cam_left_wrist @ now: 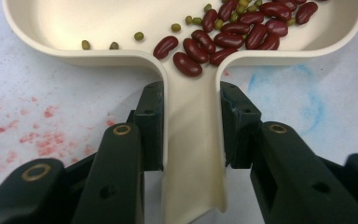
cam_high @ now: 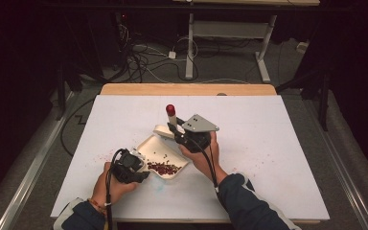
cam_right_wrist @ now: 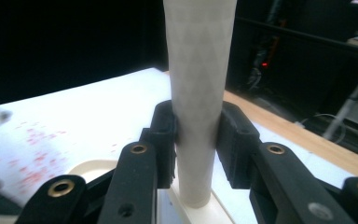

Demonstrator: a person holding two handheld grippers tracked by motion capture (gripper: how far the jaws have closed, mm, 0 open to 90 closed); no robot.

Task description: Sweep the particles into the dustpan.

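White table point(cam_high: 268, 143): left tool point(cam_left_wrist: 191, 126) level, pinching tray handle point(cam_left_wrist: 193, 154); right tool point(cam_right_wrist: 196, 140) pinching upright tube point(cam_right_wrist: 198, 93).

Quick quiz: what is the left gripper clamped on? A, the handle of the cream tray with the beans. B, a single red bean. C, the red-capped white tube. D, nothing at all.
A: the left gripper has its pads pressed on both sides of the tray's handle, red beans lying just beyond.

Beans point(cam_high: 163, 167) in the tray point(cam_high: 149, 145), near the worktop's point(cam_high: 268, 158) front edge. Upright tube point(cam_high: 171, 116) just behind the tray, on a dish point(cam_high: 163, 130).
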